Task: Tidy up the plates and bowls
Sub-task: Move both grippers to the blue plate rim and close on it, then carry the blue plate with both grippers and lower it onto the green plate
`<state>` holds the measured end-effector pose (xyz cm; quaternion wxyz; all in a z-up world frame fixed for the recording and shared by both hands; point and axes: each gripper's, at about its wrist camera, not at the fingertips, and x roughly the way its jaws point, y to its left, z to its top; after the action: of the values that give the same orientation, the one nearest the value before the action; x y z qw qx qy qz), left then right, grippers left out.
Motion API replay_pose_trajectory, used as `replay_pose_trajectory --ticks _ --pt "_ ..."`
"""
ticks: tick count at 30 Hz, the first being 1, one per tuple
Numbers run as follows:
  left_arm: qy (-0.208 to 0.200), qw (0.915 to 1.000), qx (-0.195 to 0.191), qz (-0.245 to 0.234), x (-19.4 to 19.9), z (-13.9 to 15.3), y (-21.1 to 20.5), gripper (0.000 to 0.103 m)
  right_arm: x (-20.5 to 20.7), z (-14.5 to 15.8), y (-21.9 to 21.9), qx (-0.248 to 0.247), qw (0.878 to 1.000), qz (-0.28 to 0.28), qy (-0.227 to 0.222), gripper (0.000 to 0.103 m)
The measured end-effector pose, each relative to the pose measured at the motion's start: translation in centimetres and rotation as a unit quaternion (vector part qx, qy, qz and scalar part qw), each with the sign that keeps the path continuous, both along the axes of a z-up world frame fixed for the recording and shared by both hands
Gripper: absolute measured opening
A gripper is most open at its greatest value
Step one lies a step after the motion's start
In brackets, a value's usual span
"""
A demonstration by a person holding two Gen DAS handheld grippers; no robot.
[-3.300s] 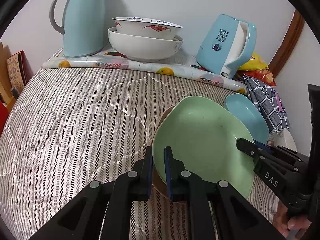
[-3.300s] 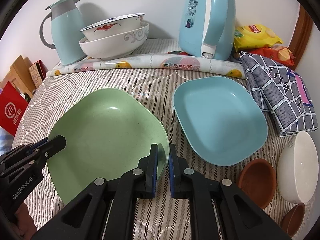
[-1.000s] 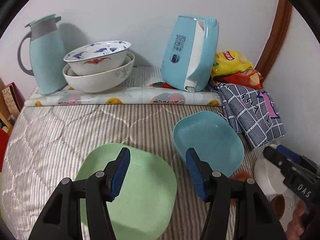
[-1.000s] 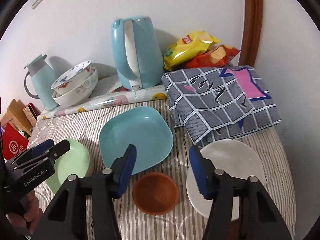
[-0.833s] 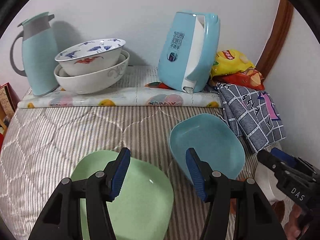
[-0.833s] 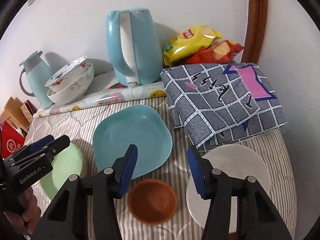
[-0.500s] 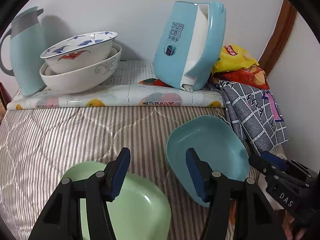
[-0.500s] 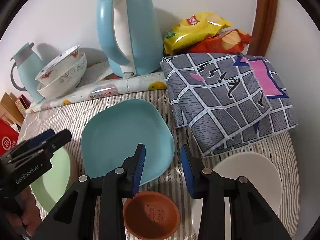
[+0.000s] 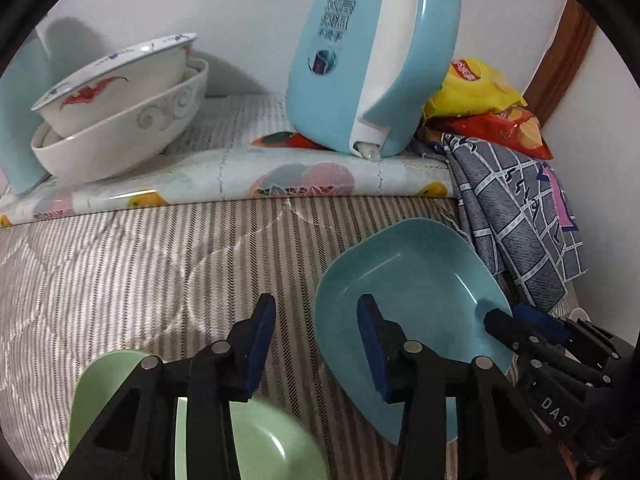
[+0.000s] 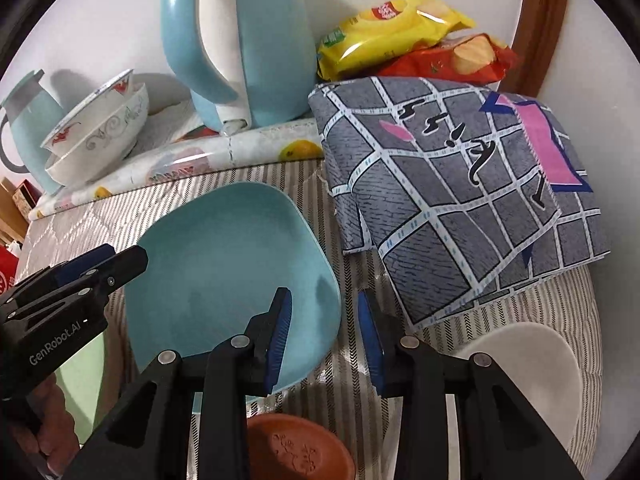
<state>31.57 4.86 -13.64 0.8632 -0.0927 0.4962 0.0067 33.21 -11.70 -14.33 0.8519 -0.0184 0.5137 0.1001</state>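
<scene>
A blue square plate [image 9: 416,292] lies on the striped quilt. My left gripper [image 9: 316,340] straddles its left rim, jaws closing, pads not touching it. The right gripper [image 10: 324,332] straddles the right rim of the same blue plate [image 10: 224,272], its jaws also closing with a gap on both sides. A green plate [image 9: 264,440] lies under my left gripper, free of both. In front of the right gripper sit a brown bowl [image 10: 300,452] and a white dish [image 10: 524,364]. Two stacked white bowls [image 9: 120,120] stand at the back left.
A blue kettle [image 9: 372,60] and a blue thermos [image 10: 28,128] stand at the back on a fruit-print mat [image 9: 240,184]. A grey checked cloth [image 10: 460,200] and snack bags [image 10: 400,28] lie at the right by the wall. Bare quilt [image 9: 140,260] lies left of the blue plate.
Both grippers held the green plate earlier and have let it go. They have moved forward and down to the blue plate, and both pairs of jaws have narrowed around its rims.
</scene>
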Motion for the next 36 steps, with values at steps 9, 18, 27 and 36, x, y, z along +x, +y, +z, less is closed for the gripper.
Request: replay_pose_trajectory --ticks 9,18,27,36 --pt "0.021 0.9996 -0.016 -0.01 0.6 -1.5 -0.5 0.008 0.4 -0.5 0.3 -0.037 0.999 0.0 -0.015 0.009" --pt "-0.006 0.9997 -0.023 -0.004 -0.7 0.8 -0.1 0.008 -0.7 1.1 -0.7 -0.01 0.999 -0.007 -0.04 0.005" --pt "-0.032 0.9989 -0.034 0.0 -3.2 3.8 0.6 0.008 -3.4 4.6 -0.3 -0.001 0.997 -0.006 -0.071 0.005" --pt "-0.042 0.9985 -0.033 0.006 -6.4 5.8 1.3 0.007 -6.3 6.8 -0.1 0.016 0.996 -0.008 -0.082 0.005"
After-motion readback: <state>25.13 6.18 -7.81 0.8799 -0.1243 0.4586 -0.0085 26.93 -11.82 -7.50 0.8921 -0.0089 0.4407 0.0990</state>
